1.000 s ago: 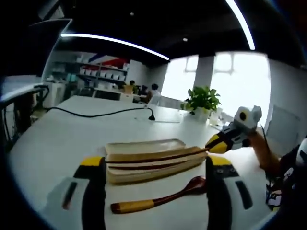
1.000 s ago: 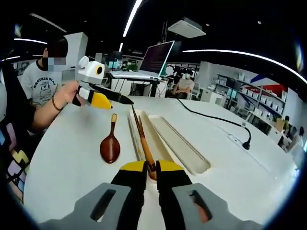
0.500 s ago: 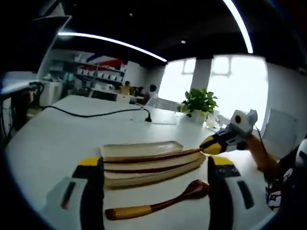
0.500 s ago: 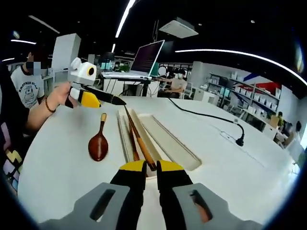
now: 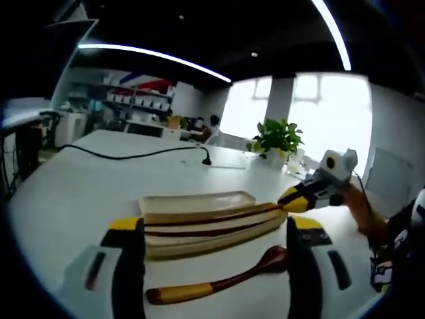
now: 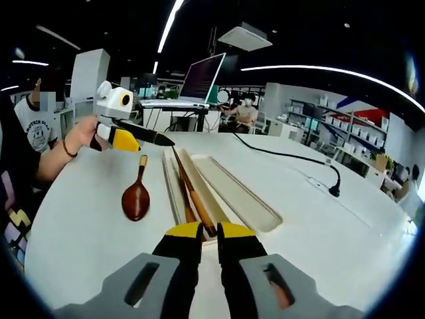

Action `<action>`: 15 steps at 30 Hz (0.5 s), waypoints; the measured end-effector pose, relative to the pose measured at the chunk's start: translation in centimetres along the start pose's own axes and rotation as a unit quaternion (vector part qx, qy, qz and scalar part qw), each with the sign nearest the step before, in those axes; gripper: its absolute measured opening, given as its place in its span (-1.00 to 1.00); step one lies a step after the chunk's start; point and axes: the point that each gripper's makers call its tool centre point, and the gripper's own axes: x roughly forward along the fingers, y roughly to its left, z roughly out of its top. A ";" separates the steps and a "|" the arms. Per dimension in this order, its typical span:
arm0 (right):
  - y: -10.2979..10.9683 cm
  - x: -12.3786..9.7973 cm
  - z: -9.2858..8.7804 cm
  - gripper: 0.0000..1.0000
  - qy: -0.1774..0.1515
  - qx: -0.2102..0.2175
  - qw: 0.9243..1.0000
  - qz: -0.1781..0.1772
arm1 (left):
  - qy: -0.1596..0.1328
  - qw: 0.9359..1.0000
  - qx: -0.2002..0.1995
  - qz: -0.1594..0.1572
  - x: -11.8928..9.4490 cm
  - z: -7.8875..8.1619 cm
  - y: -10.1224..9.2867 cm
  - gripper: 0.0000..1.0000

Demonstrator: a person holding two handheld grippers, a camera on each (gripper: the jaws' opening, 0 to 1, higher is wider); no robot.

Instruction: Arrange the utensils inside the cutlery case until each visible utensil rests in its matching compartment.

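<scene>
Left gripper view
Cutlery case (image 5: 199, 203): a long pale tray lying crosswise on the white table (image 5: 80, 193), just beyond the left claw (image 5: 211, 232).
Chopsticks (image 5: 219, 217): dark sticks lying lengthwise in the case's middle slots — their far ends reach the right claw (image 5: 292, 197).
Spoon (image 5: 219, 279): dark bowl, yellow handle, on the table beside the case's near edge, outside any compartment.
Left claw: jaws spread wide, holding nothing.
Cable (image 5: 133, 157): black, on the table beyond the case.
Plant (image 5: 279, 139): potted, well beyond the case.

Right gripper view
Right claw (image 6: 210, 232): jaws pressed together on the chopsticks' (image 6: 194, 199) near end, at the case's (image 6: 239, 199) near end.
Spoon (image 6: 135, 196): left of the case, apart from it.
Left claw (image 6: 156, 138): beyond the spoon, near the case's far end — cannot tell its state here.
Laptop (image 6: 206, 80): open, well beyond the case.
</scene>
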 end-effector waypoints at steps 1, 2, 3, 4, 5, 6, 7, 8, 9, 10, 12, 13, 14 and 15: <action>0.0 0.0 0.0 -0.84 0.001 -0.001 1.000 0.000 | 0.002 1.000 0.004 0.000 0.0 -0.1 0.0 0.85; 0.0 0.0 -0.1 -0.84 0.002 -0.001 1.000 0.000 | 0.003 1.000 0.006 -0.001 0.1 -0.1 0.0 0.85; 0.0 0.0 -0.1 -0.84 0.002 0.000 1.000 0.001 | 0.005 1.000 0.008 0.000 0.1 -0.2 0.0 0.86; 0.1 0.0 -0.1 -0.84 0.002 0.000 1.000 0.002 | 0.007 1.000 0.010 0.001 0.1 -0.3 0.0 0.86; 0.1 0.0 -0.1 -0.84 0.002 0.001 1.000 0.002 | 0.008 1.000 0.012 0.002 0.2 -0.3 0.0 0.87; 0.1 0.1 -0.1 -0.84 0.003 0.002 1.000 0.003 | 0.010 1.000 0.016 0.004 0.2 -0.4 0.0 0.87; 0.1 0.1 -0.2 -0.84 0.003 0.002 1.000 0.003 | 0.012 1.000 0.017 0.004 0.2 -0.4 0.0 0.87; 0.0 0.1 -0.2 -0.84 0.003 0.003 1.000 0.002 | 0.013 1.000 0.017 0.004 0.2 -0.5 0.0 0.87; 0.0 0.1 -0.2 -0.84 0.003 0.002 1.000 0.002 | 0.013 1.000 0.016 0.004 0.2 -0.5 0.0 0.87; 0.0 0.1 -0.2 -0.84 0.003 0.001 1.000 0.002 | 0.014 1.000 0.015 0.005 0.2 -0.6 0.1 0.86; 0.0 0.1 -0.2 -0.84 0.003 0.000 1.000 0.003 | 0.014 1.000 0.014 0.008 0.2 -0.6 0.2 0.83; 0.1 0.1 -0.2 -0.84 0.001 0.003 1.000 0.003 | 0.014 1.000 0.013 0.009 0.2 -0.6 0.2 0.83; 0.1 0.1 -0.2 -0.84 -0.001 0.007 1.000 0.004 | 0.015 1.000 0.012 0.010 0.2 -0.6 0.2 0.84; 0.1 0.2 -0.2 -0.84 -0.002 0.009 1.000 0.006 | 0.016 1.000 0.013 0.010 0.2 -0.6 0.2 0.84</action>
